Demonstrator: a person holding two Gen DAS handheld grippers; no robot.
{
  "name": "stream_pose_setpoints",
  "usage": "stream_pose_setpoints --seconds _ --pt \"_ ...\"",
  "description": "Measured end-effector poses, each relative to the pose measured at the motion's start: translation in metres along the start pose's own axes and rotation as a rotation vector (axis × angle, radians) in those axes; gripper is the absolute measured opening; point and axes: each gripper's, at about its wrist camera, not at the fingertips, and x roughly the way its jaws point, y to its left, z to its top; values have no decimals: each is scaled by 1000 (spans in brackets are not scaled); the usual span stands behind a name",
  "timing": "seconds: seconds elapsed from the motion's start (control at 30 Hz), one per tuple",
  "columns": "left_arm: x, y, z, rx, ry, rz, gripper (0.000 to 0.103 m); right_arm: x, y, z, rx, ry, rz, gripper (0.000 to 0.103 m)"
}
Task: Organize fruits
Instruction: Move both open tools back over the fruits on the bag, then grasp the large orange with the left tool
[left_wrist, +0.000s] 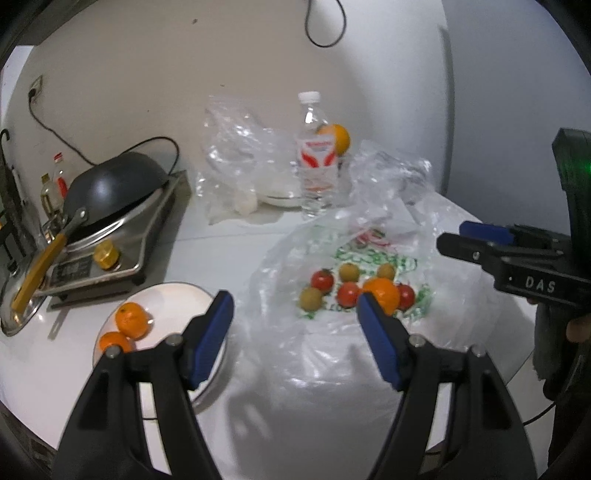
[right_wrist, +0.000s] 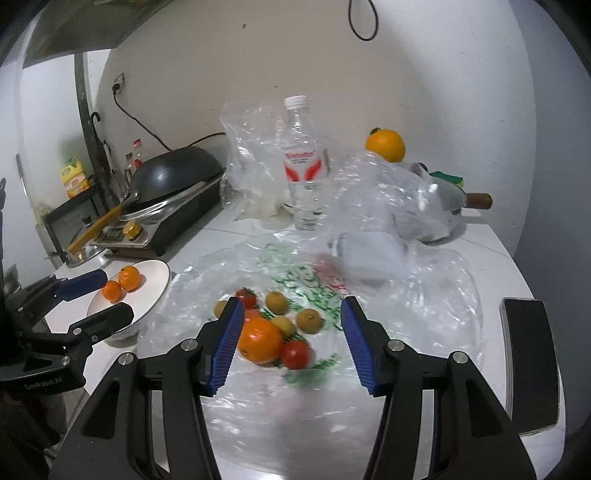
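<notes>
A clear plastic bag (right_wrist: 406, 314) lies spread on the white counter with loose fruit on it: an orange (right_wrist: 258, 339), red tomatoes (right_wrist: 295, 353) and small brownish-green fruits (right_wrist: 309, 320). My right gripper (right_wrist: 291, 304) hovers open over this pile, and its left pad (right_wrist: 229, 339) is just beside the orange, not pressing it. In the left wrist view the same orange (left_wrist: 382, 293) shows behind my open left gripper (left_wrist: 293, 306), which holds nothing. A white plate (left_wrist: 173, 299) at the left holds two oranges (left_wrist: 131, 319). The right gripper (left_wrist: 461, 240) also appears at that view's right edge.
A stove with a black wok (left_wrist: 118, 184) stands at the left. A water bottle (right_wrist: 304, 162), crumpled clear bags (right_wrist: 251, 155) and another orange (right_wrist: 385, 144) are at the back. A pot with a wooden handle (right_wrist: 476, 201) sits back right; a black block (right_wrist: 528, 365) lies near the right edge.
</notes>
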Motion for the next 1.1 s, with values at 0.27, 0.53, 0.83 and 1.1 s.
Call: stream_pose_setpoints --seconds 0.27,0.53,0.83,1.1 --pt "13 -25 8 6 4 -16 71 0 -23 -7 4 -1 22 57" --pt "39 -50 9 21 44 -39 71 -1 -33 -10 -40 -1 67 57" --pt "70 -71 2 42 102 -60 71 5 -45 -18 -43 8 102 56" --pt "95 -79 -3 30 135 -61 71 8 -57 -23 -20 5 117 56"
